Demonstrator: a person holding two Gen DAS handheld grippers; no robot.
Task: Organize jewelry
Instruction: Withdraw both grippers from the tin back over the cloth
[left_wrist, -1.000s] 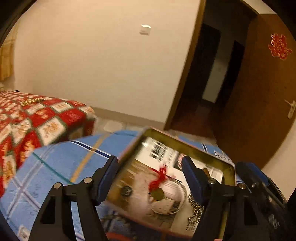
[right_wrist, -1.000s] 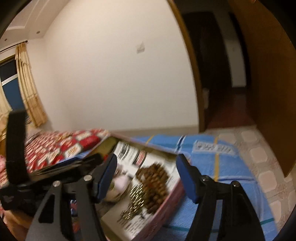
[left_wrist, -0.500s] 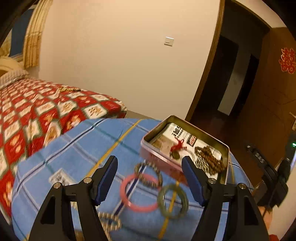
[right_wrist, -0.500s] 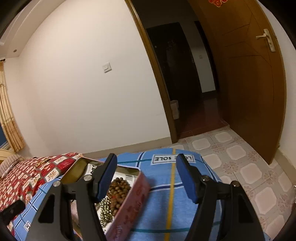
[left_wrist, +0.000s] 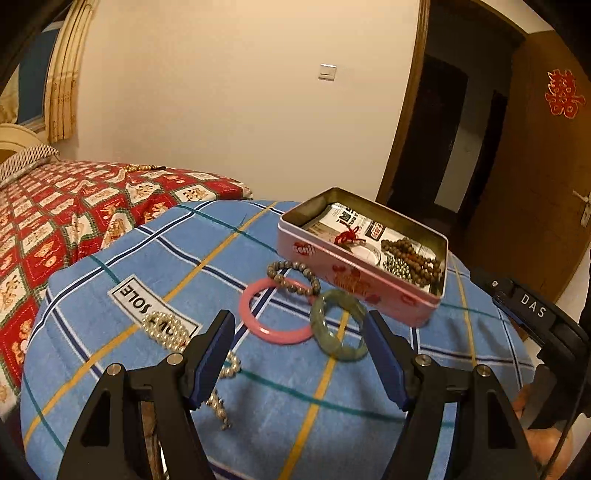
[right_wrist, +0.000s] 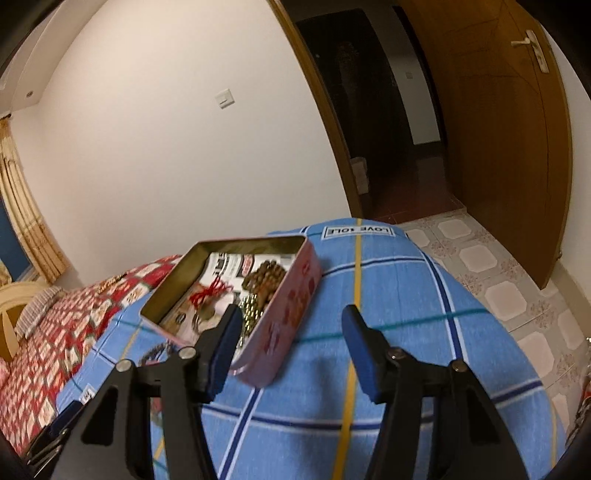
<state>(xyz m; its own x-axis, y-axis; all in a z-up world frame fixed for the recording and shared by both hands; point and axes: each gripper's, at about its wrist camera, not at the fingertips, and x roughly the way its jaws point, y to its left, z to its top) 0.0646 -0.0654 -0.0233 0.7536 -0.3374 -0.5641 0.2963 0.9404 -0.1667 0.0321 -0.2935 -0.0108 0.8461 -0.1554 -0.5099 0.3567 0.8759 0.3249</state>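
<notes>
Pink bangle (left_wrist: 275, 314) and green bangle (left_wrist: 338, 328) lie overlapping just ahead of the left gripper (left_wrist: 301, 360), whose jaws stand apart, empty.

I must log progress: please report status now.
Left tool open, empty; right tool empty, closing. Three bangles and pearls outside tin. Nothing blocking.

The left claw (left_wrist: 301, 354) has drawn back from the pink tin (left_wrist: 354, 277); the right claw's (right_wrist: 291, 345) jaws have just been closing, empty.
</notes>
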